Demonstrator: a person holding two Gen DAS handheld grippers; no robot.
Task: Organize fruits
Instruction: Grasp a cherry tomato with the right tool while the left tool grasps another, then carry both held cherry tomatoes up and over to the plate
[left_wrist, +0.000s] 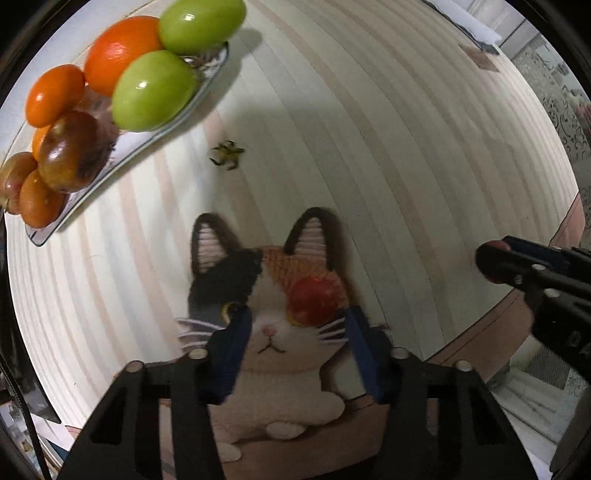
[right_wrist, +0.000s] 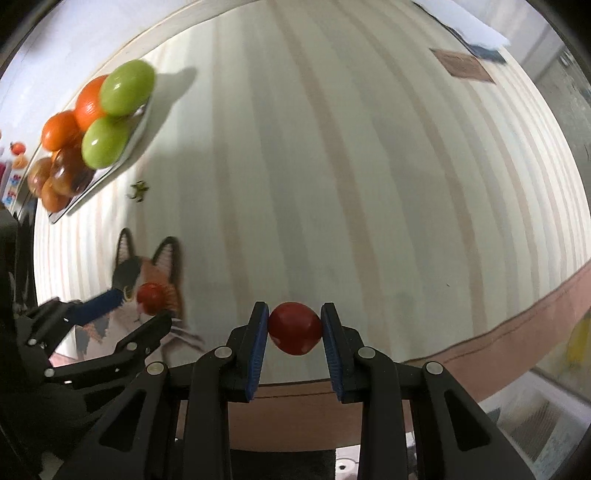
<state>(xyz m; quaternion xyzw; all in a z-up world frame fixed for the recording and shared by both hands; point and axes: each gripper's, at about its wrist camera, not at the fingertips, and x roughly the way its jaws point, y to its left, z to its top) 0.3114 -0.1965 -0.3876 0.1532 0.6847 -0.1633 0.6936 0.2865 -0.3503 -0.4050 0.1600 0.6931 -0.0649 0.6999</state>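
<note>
Right gripper (right_wrist: 294, 326): both blue pads pressed on a small red tomato (right_wrist: 294, 328), one on each flank; firm pinch, fruit held over the striped tablecloth (right_wrist: 369, 184). In the left wrist view the same gripper (left_wrist: 493, 266) enters at 3 o'clock with the red fruit at its tip.

Left gripper (left_wrist: 295, 325): fingers (left_wrist: 236, 343) parted, a second red tomato (left_wrist: 316, 301) between them near the tips. It lies close to the right-hand finger; whether either pad touches it I cannot tell, blurred. This tomato sits on a cat-face mat (left_wrist: 273, 332), over the cat's eye. In the right wrist view that tomato (right_wrist: 150, 295) and the left gripper (right_wrist: 146, 306) lie at 9 o'clock.

Fruit: both tomatoes round, glossy, deep red; the right one shows pale spots low down.

Plate (left_wrist: 155, 136) at 10 o'clock, heaped: two green fruits (left_wrist: 153, 90), orange ones (left_wrist: 120, 53), a dark brownish tomato (left_wrist: 70, 151). A loose green calyx (left_wrist: 227, 154) lies on the cloth between plate and mat.
</note>
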